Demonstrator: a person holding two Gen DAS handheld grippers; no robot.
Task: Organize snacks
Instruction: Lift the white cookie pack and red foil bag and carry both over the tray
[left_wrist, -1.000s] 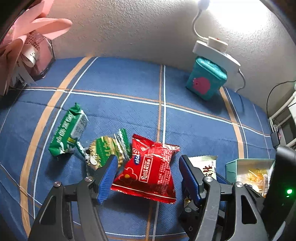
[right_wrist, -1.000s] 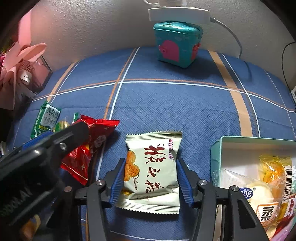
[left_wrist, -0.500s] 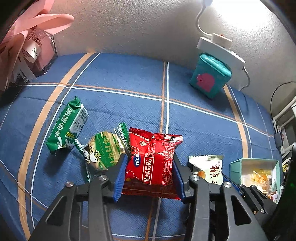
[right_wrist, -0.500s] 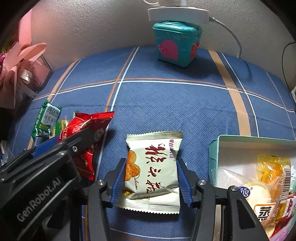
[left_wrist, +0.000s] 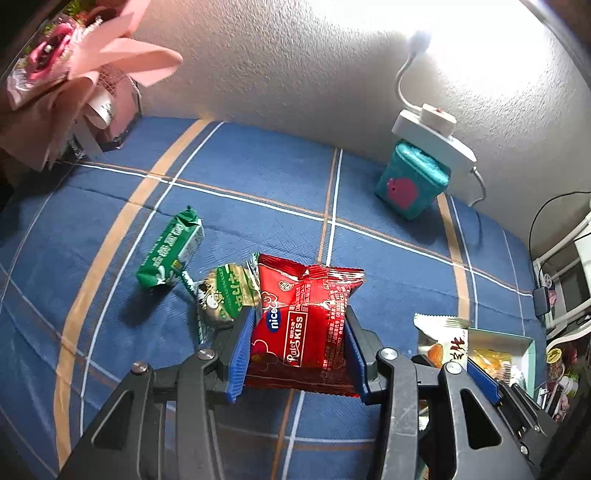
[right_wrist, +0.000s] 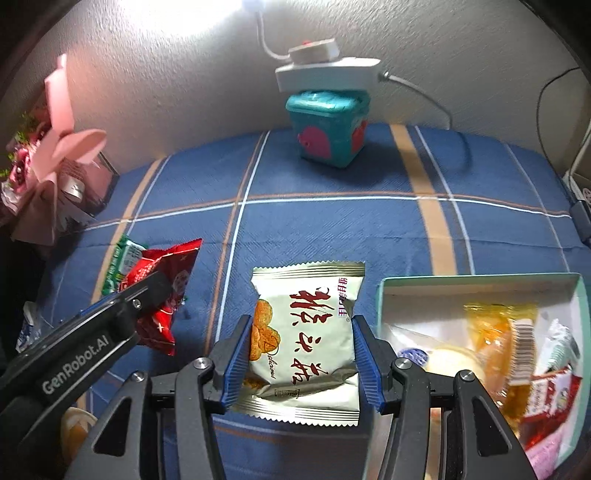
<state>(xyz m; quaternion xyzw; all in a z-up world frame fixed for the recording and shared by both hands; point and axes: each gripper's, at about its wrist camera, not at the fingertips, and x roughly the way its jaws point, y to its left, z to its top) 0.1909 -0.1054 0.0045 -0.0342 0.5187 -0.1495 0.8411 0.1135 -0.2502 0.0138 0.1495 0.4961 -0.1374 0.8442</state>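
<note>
Between the blue pads of your left gripper sits the red foil "nice Rater KISS" snack packet, pinched on both sides so that its wrapper creases at the pads; the jaws are closed on it. Your right gripper likewise clamps the cream-coloured snack packet with red characters and a biscuit picture, a pad pressing each long side.

Both packets hang over the blue cloth-covered surface with orange and white stripes. Just left of the red packet, on the cloth, lies a green-and-gold crinkled packet with a cartoon cow, its edge tucked beside the red one. Further left, apart from it, lies a green-and-white oblong packet.

Toward the right edge of the cloth stands the pale mint open cardboard box, already carrying several wrapped snacks, among them an orange transparent one. The cream packet is just left of the box wall, not inside it.

Near the far edge, against the textured white wall, a teal square tin with a pink shape on its side carries a white power strip. At the far left corner rests a bouquet wrapped in pink paper.
</note>
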